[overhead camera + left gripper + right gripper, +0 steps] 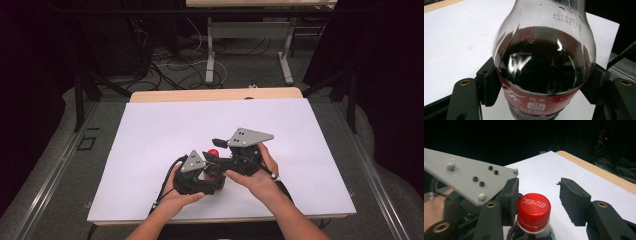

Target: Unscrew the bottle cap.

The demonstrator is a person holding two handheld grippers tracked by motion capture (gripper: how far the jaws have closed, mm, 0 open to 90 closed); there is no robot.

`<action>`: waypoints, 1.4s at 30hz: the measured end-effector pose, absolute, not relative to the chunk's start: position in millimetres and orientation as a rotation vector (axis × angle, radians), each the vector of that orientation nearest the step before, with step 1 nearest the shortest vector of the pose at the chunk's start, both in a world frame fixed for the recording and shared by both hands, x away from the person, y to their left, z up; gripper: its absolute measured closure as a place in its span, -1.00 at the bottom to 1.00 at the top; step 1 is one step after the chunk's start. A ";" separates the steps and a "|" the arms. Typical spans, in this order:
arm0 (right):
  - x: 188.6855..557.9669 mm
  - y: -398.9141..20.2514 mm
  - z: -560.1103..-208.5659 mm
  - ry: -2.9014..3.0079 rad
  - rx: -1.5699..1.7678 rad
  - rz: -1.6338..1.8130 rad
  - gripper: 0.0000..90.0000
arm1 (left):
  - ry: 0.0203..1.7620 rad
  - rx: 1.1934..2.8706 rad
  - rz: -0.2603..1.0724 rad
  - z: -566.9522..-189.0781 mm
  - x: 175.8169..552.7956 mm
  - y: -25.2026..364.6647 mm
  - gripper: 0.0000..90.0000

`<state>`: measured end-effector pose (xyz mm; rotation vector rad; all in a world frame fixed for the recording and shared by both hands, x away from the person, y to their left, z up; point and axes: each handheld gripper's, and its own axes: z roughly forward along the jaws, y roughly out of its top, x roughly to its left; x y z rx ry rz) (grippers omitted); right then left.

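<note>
The cola bottle (544, 75) is clamped steady by the left gripper (200, 172) so its red cap (534, 211) can be worked by the right gripper (539, 197), whose jaws stand apart.

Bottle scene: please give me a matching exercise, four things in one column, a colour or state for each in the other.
Things:
1. bottle cap
2. left hand-held gripper
3. right hand-held gripper
4. table cover

States:
A. white
B. red
C. open around the cap
D. shut on the bottle

Pairs: 1-B, 2-D, 3-C, 4-A
</note>
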<state>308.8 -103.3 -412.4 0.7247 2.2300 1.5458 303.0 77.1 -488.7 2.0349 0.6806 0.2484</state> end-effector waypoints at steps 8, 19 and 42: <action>305.9 -98.6 -415.2 2.196 0.732 1.499 0.13 | 0.697 2.013 0.260 -489.4 303.5 77.6 -0.34; 299.4 -98.6 -408.8 2.240 0.726 1.437 0.35 | 0.695 2.022 0.268 -490.5 304.1 77.7 -0.34; 350.8 -131.7 -408.0 2.615 0.226 1.734 0.20 | 0.619 2.046 0.241 -489.8 300.3 73.8 -0.34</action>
